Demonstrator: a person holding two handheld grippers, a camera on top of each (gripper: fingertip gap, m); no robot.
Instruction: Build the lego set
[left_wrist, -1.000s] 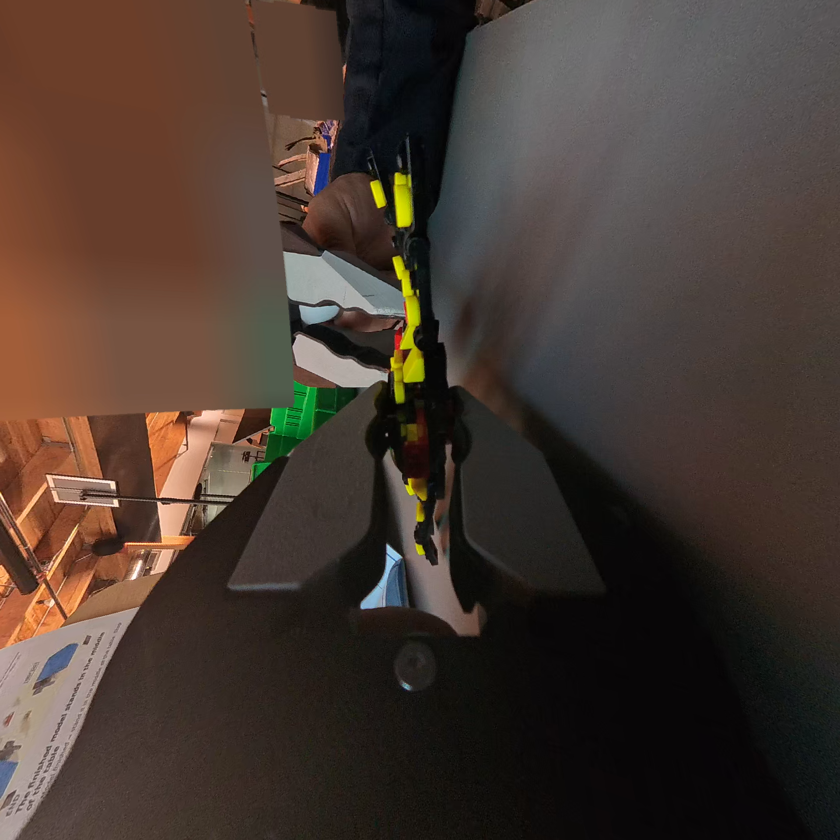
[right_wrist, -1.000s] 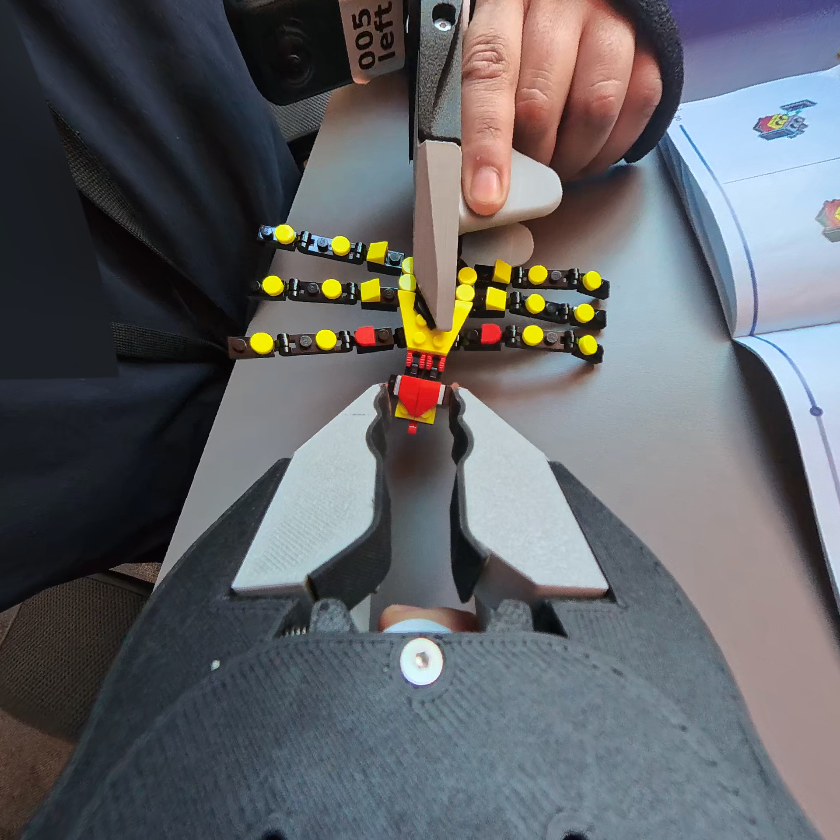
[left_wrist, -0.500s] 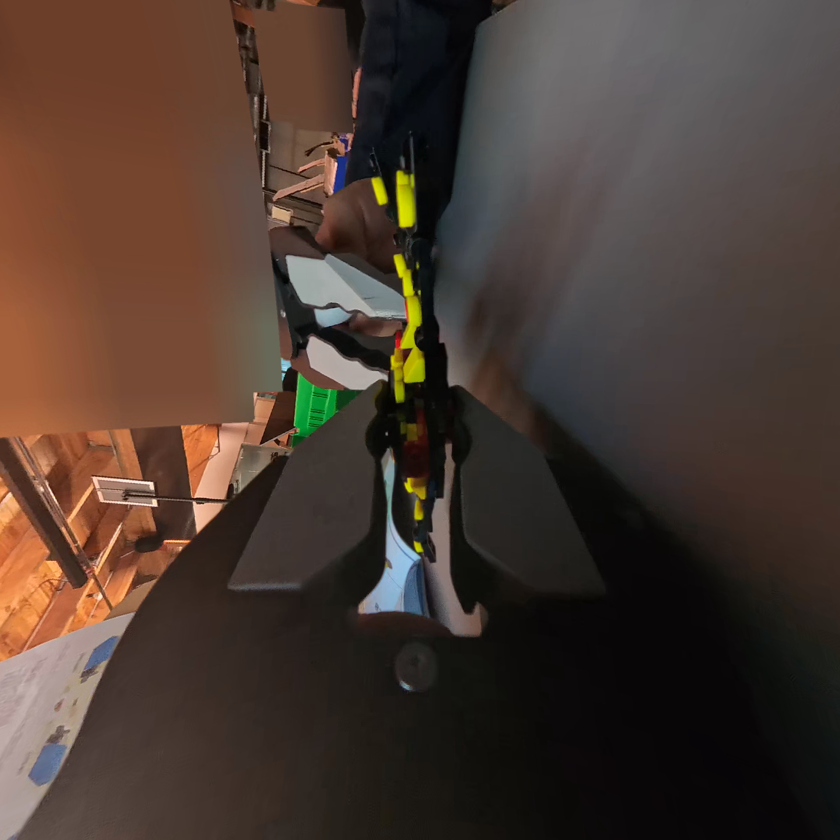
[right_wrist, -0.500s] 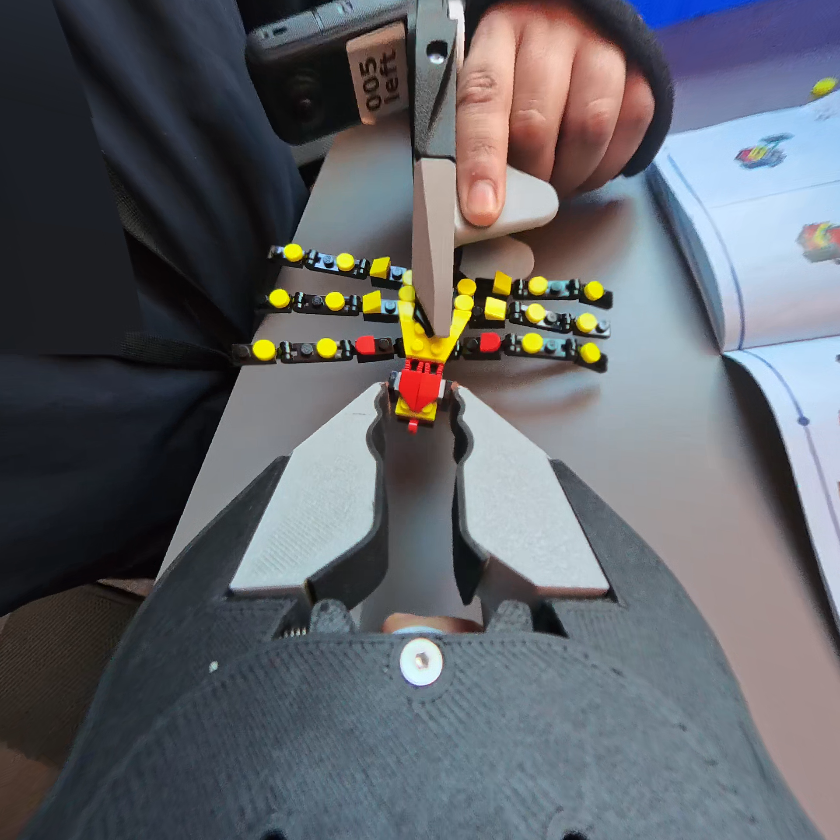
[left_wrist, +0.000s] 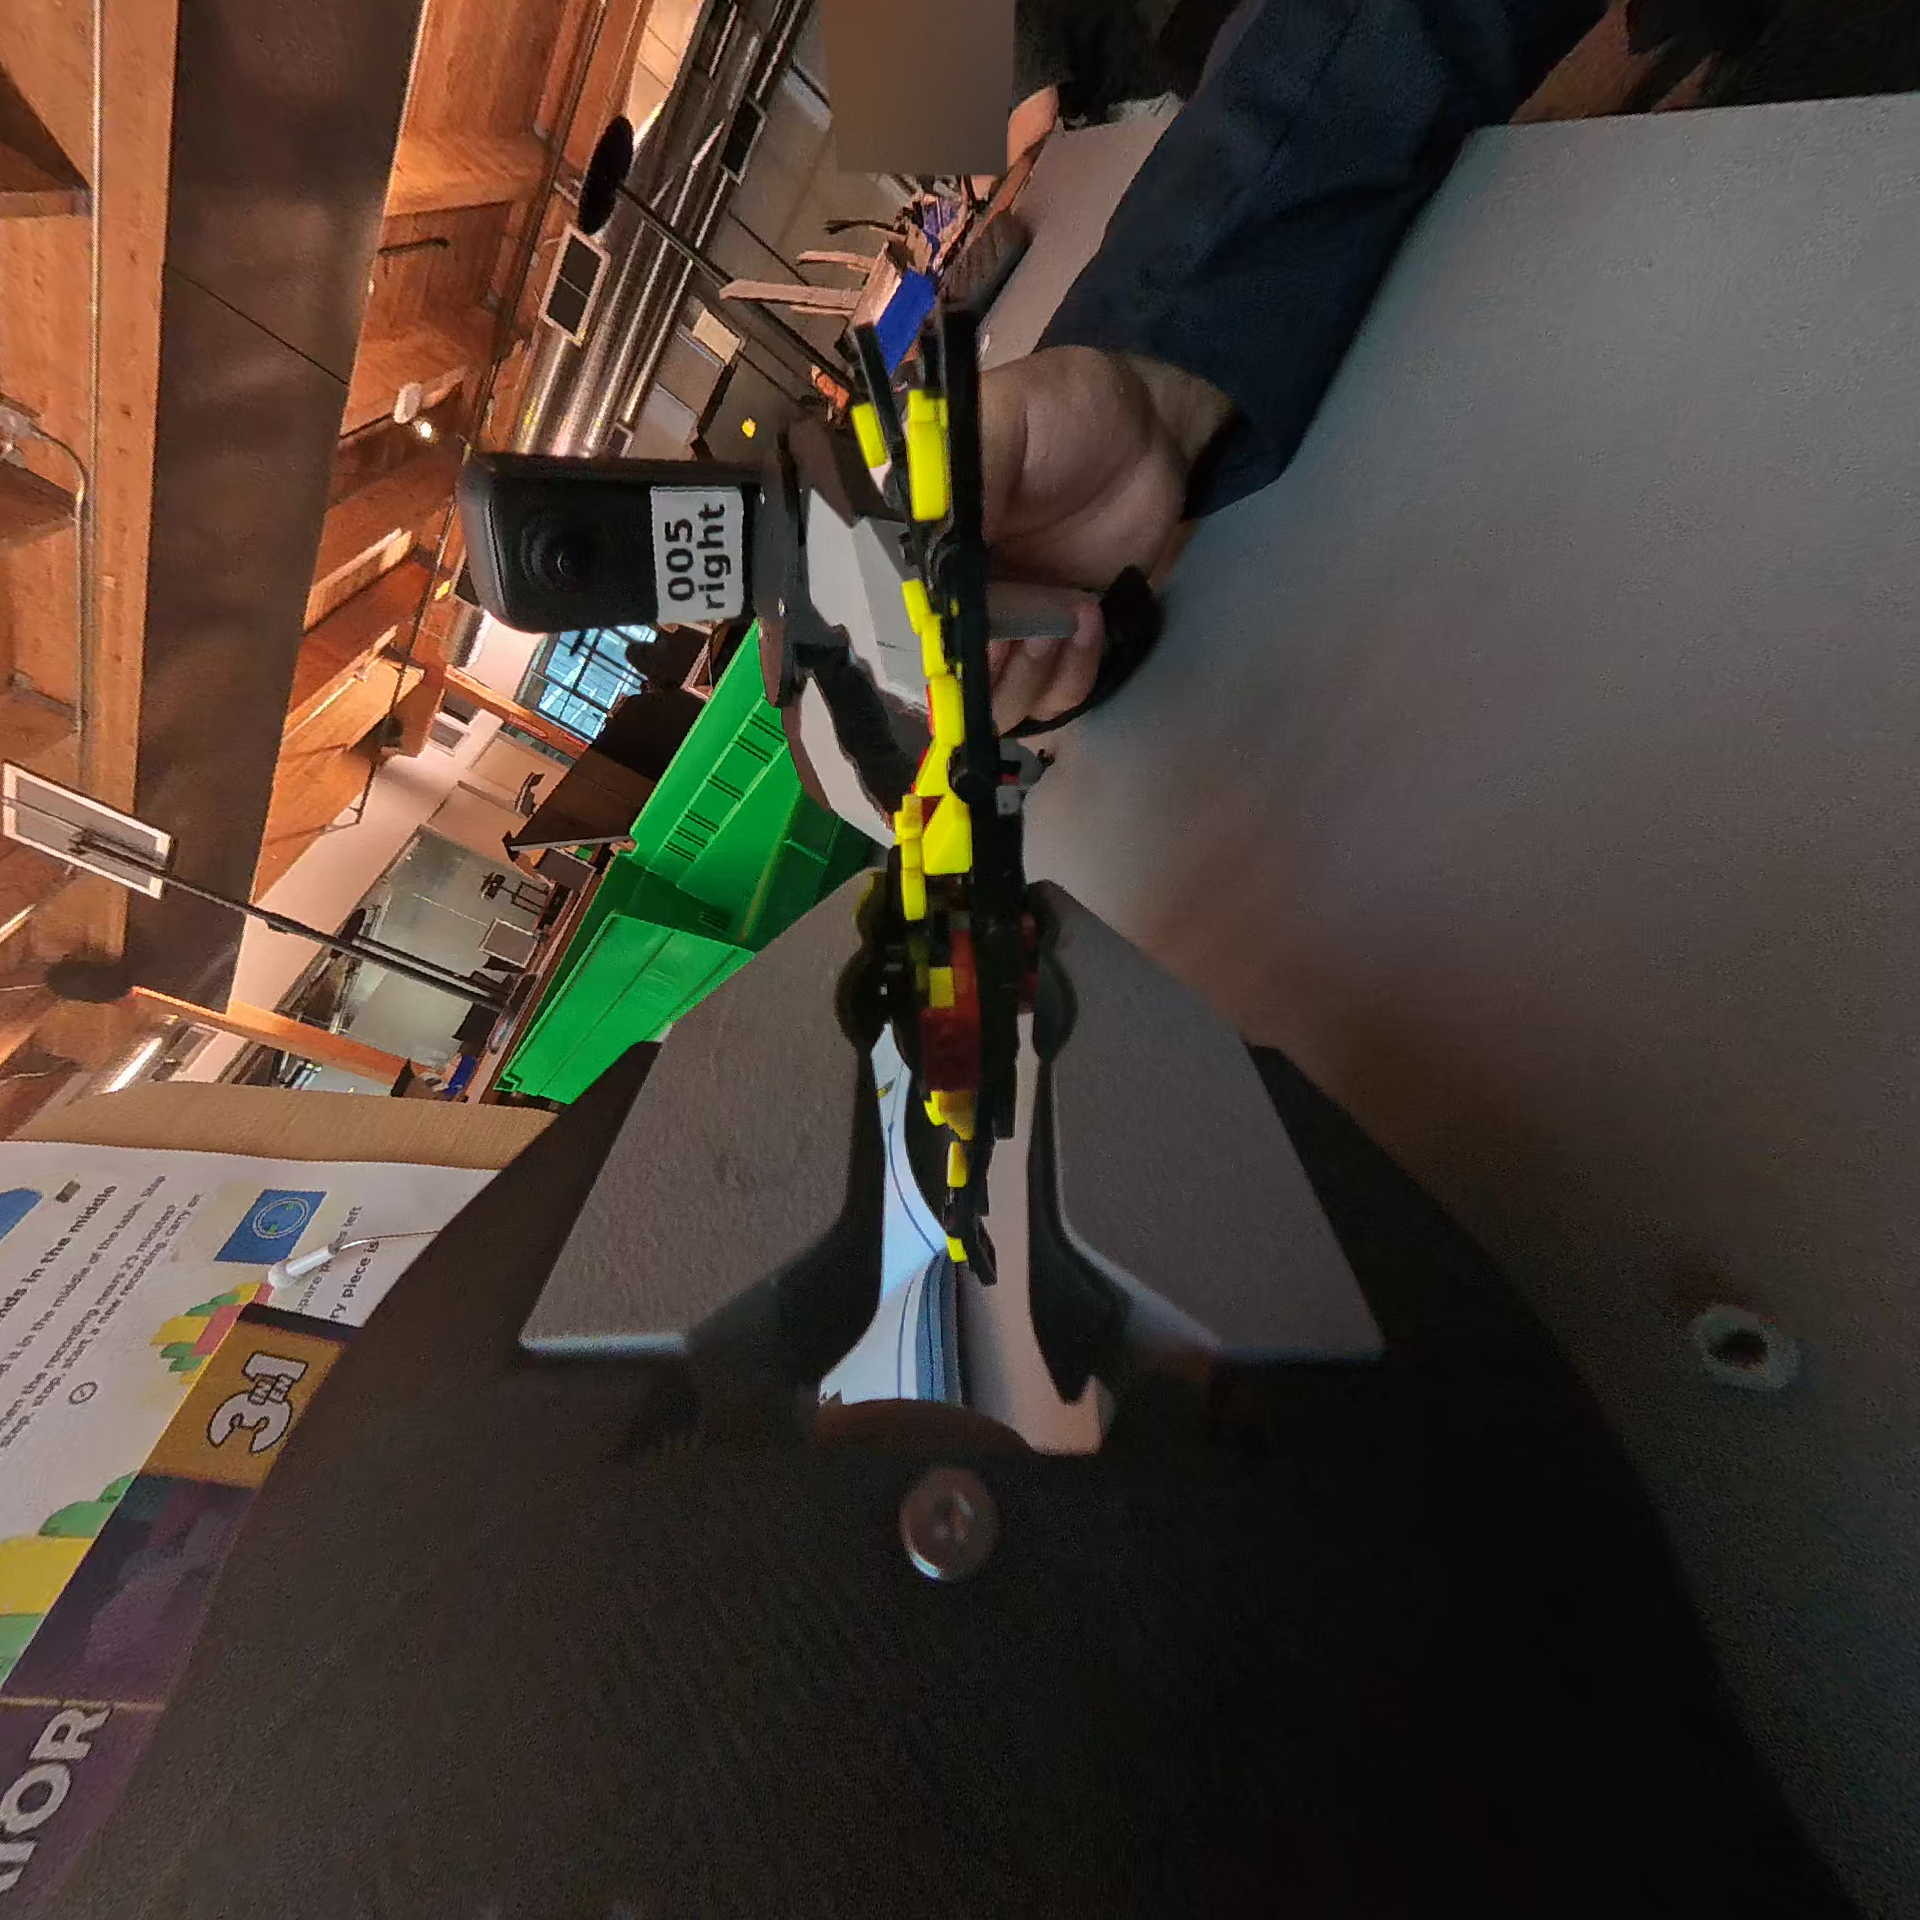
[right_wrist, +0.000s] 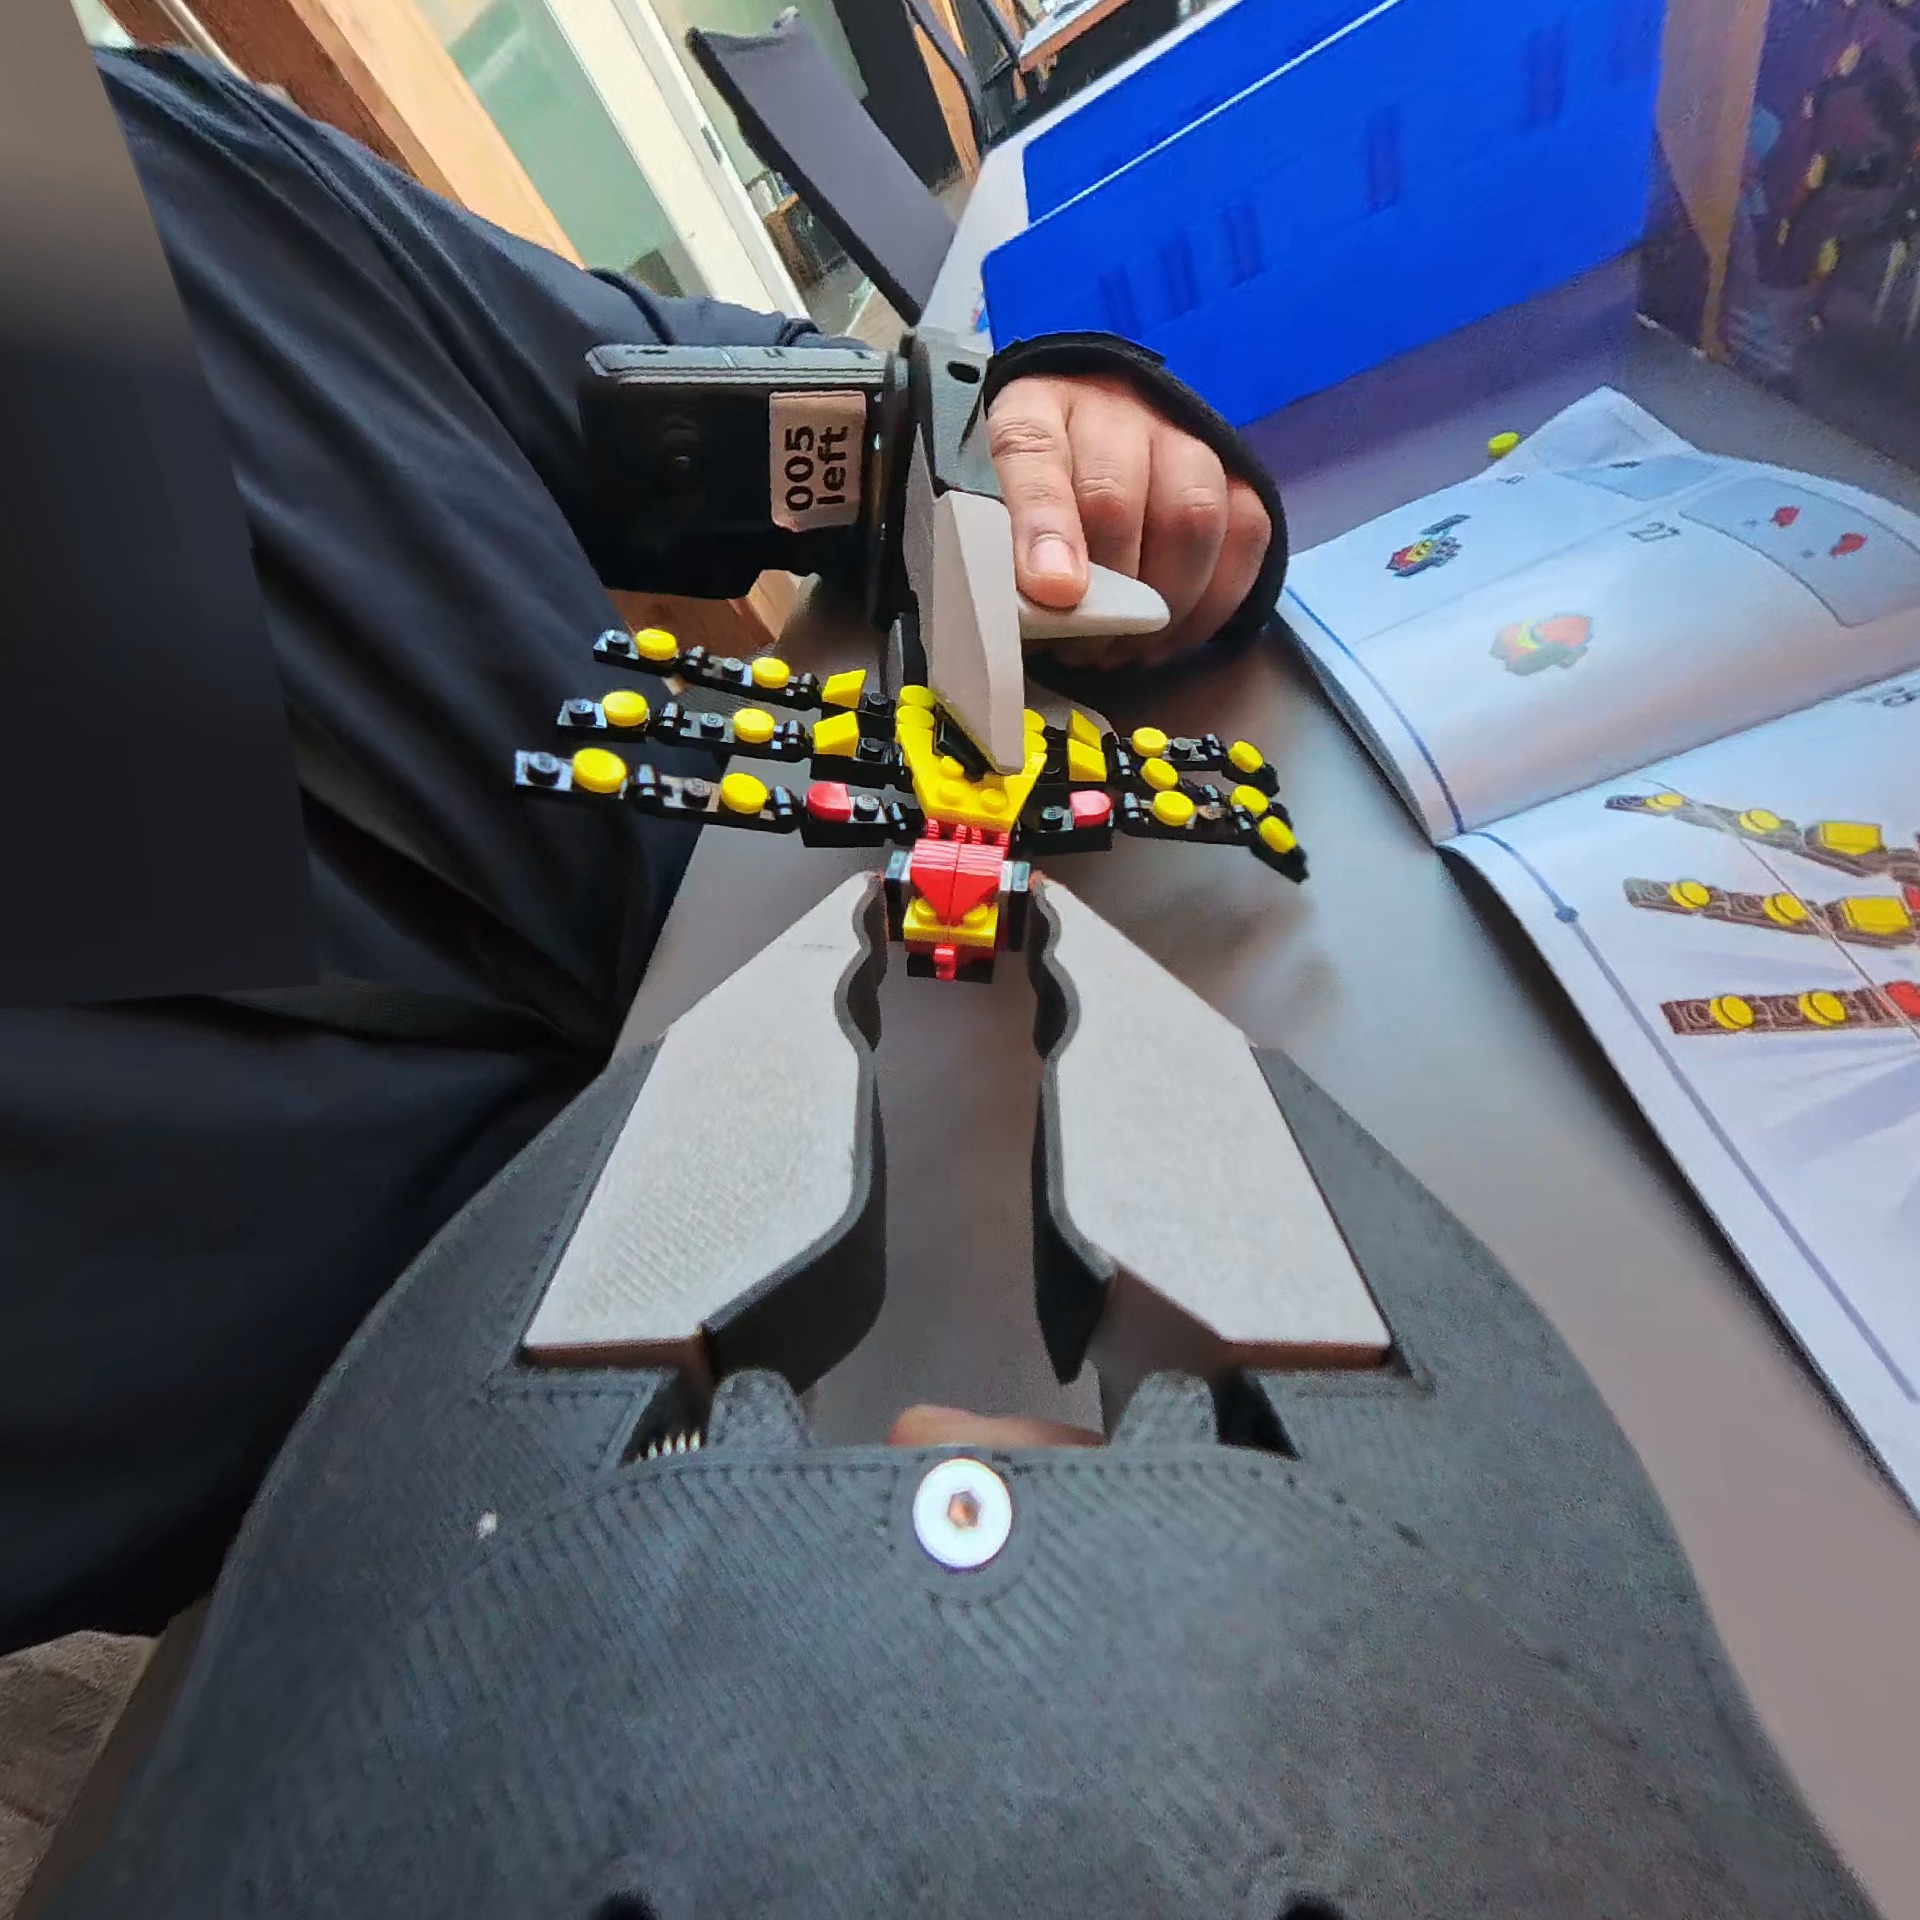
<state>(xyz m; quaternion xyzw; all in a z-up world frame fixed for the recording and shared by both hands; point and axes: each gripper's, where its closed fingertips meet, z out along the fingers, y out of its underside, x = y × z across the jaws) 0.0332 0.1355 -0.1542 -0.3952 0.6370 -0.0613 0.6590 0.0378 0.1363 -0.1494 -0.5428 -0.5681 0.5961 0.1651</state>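
The lego model (right_wrist: 966, 790) is a spider-like build with a yellow body, black legs with yellow studs and a red-and-yellow end piece. It is held a little above the dark table (right_wrist: 1351, 1039). My right gripper (right_wrist: 954, 904) is shut on the red-and-yellow end piece. My left gripper (right_wrist: 987, 753) comes from the far side and clamps the yellow body from above and below. In the left wrist view the model (left_wrist: 940, 831) shows edge-on, and my left gripper (left_wrist: 951, 966) is shut on it. The right gripper (left_wrist: 831, 665) lies beyond it.
An open instruction booklet (right_wrist: 1610, 727) lies to the right, with a loose yellow stud (right_wrist: 1501, 445) beyond it. A blue bin (right_wrist: 1351, 208) and the set's box (right_wrist: 1818, 156) stand at the back. The person's dark-clothed body (right_wrist: 364, 623) is at the left table edge. Green bins (left_wrist: 707, 883) stand farther off.
Both grippers have lifted and tilted the model off the table while keeping hold of it. Both views have swung upward, so more of the room shows.
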